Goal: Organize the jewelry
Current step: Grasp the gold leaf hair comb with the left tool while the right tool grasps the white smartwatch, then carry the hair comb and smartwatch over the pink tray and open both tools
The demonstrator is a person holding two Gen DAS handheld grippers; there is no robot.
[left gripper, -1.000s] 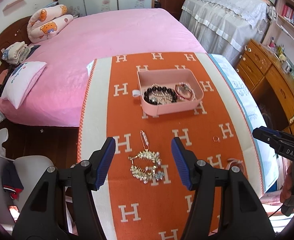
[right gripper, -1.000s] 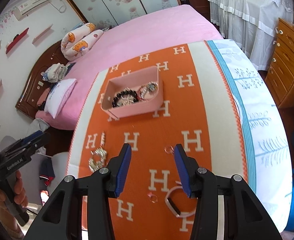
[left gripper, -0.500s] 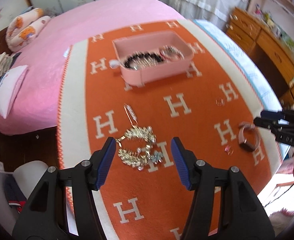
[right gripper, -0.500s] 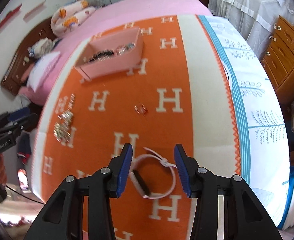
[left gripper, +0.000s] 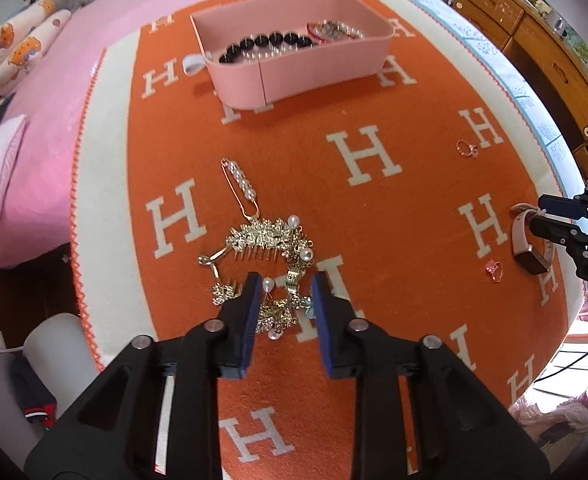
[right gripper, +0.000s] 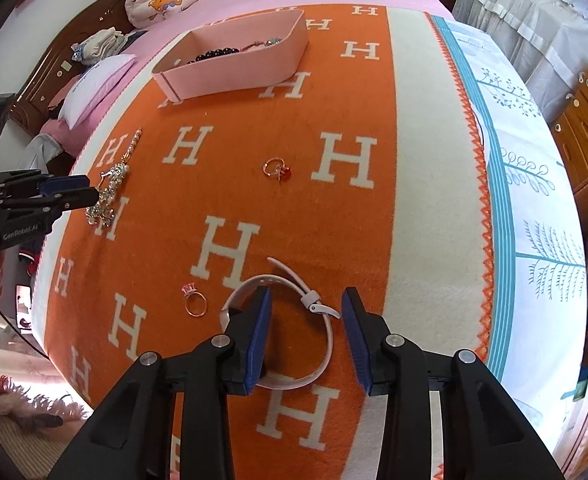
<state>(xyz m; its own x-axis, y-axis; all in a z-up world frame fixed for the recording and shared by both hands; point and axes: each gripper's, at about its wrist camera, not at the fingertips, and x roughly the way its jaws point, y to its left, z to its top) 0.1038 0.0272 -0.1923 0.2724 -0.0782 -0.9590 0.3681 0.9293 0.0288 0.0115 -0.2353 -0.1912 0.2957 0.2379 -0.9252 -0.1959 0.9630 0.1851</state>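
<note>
Both hand-held grippers (left gripper: 286, 292) (right gripper: 306, 312) lower, narrower

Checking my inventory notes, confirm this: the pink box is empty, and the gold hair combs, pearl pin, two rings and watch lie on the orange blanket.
Not empty: in the left wrist view the pink box already holds a black bead bracelet and another bracelet. The rest stands.

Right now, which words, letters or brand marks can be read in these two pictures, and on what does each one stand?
"H": repeated white letter woven all over the orange blanket.
"GenRobot.AI": white print on the body of the left gripper, seen in the right wrist view.
"DAS": white print on the right gripper, cut off by the edge of the left wrist view.
Pink box and watch: no text visible.
</note>
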